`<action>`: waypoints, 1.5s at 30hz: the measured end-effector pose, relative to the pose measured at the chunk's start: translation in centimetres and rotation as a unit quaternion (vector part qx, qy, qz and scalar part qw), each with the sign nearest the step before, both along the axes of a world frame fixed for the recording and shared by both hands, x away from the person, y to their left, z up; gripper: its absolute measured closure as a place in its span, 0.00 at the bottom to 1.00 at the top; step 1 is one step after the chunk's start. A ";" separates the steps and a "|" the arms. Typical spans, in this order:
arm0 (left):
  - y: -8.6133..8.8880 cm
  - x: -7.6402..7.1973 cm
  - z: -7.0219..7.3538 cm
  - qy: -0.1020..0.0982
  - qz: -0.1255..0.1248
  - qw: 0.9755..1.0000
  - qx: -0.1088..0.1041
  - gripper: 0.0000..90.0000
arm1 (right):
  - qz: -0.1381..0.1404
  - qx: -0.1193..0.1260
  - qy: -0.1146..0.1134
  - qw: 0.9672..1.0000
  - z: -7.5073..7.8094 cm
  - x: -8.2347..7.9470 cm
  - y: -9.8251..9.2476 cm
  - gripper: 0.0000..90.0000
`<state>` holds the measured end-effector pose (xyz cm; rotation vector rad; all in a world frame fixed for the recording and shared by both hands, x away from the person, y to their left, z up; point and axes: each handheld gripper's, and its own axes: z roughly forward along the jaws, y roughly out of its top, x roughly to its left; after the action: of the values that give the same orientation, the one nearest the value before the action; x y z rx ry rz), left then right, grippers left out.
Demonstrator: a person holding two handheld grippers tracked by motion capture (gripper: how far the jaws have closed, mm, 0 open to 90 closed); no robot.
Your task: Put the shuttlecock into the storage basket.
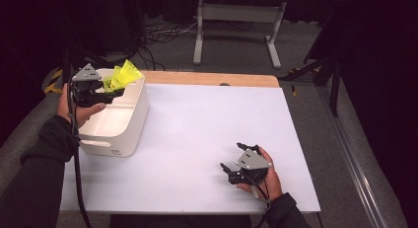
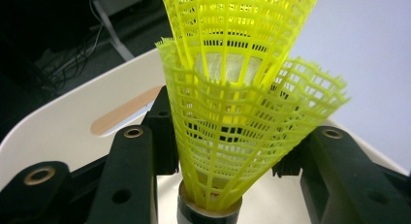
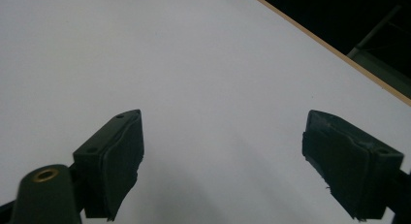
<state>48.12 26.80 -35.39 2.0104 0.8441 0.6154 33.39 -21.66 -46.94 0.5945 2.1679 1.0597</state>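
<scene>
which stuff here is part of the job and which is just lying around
Part of the job:
- yellow shuttlecocks, two nested, held by the left gripper
- white bin, under that gripper

Just around:
- right gripper, open, nothing between its jaws, resting on the white table
- grey stand and cables on the floor behind

2 yellow plastic mesh shuttlecocks [image 2: 242, 112], nested and faintly glossy, show an open lattice with frayed rims – the lower one ends in a dark band at its base. The white plastic bin [image 1: 129, 120] around them looks smooth with a soft sheen. The left gripper [image 2: 228, 151] has matt black plastic jaws set with brass-coloured metal eyelets. The right gripper [image 3: 220, 161] carries dull, rubbery pads [image 3: 123, 156] with rough edges – over a matt white tabletop [image 1: 212, 134] edged in pale wood.
</scene>
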 end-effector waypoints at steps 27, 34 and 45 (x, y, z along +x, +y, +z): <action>-0.7 3.1 -2.1 0.094 0.047 0.990 0.098 0.62 | 0.001 -0.021 0.023 1.000 -0.8 0.6 0.5 0.18; -0.9 3.3 -2.4 0.110 0.043 0.987 0.107 0.62 | 0.001 -0.019 0.028 0.999 -0.9 0.7 0.4 0.18; -1.6 4.0 -3.3 0.150 0.039 0.977 0.145 0.58 | 0.002 -0.019 0.037 0.999 -0.9 0.8 0.4 0.18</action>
<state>52.08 25.21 -38.68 2.3854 1.0671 0.5074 34.21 -21.27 -47.86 0.6203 2.2489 1.0107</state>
